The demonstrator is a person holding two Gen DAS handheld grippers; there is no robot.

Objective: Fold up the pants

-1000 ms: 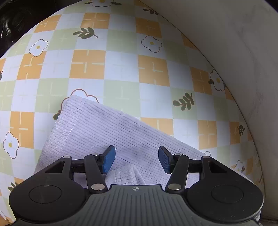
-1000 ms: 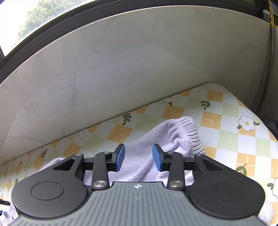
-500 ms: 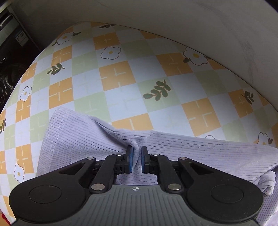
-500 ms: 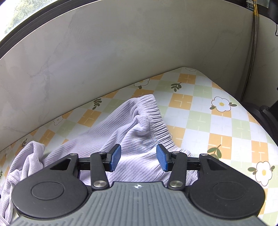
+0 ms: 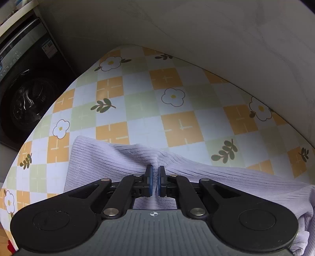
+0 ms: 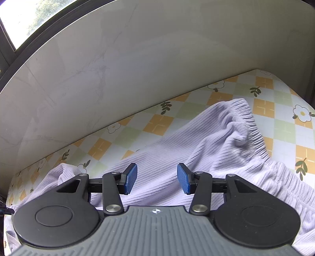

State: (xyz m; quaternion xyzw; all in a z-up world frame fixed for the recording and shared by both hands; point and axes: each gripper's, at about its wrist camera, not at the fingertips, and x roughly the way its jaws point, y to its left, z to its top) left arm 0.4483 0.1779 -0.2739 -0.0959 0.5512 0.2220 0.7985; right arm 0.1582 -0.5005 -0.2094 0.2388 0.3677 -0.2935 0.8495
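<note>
Pale lilac ribbed pants [image 6: 206, 141] lie across a table covered in a checked orange, green and white cloth with flowers [image 5: 173, 118]. In the left wrist view a pant leg end [image 5: 102, 157] rests flat, and my left gripper [image 5: 155, 180] is shut on a pinched ridge of that fabric, which puckers up between the blue pads. In the right wrist view the elastic waistband [image 6: 254, 126] lies rumpled at the right. My right gripper [image 6: 156, 179] hovers over the middle of the pants, open, its blue pads apart with only cloth beneath them.
A pale marble-look wall [image 6: 137, 69] runs along the table's far edge. A dark front-loading washing machine [image 5: 25, 94] stands beyond the table's left corner. A window [image 6: 29, 17] sits above the wall at the upper left.
My left gripper went from open over the pant leg to shut on a fold of it, and it has tilted and lifted. My right gripper opened a little wider and moved lower over the pants.
</note>
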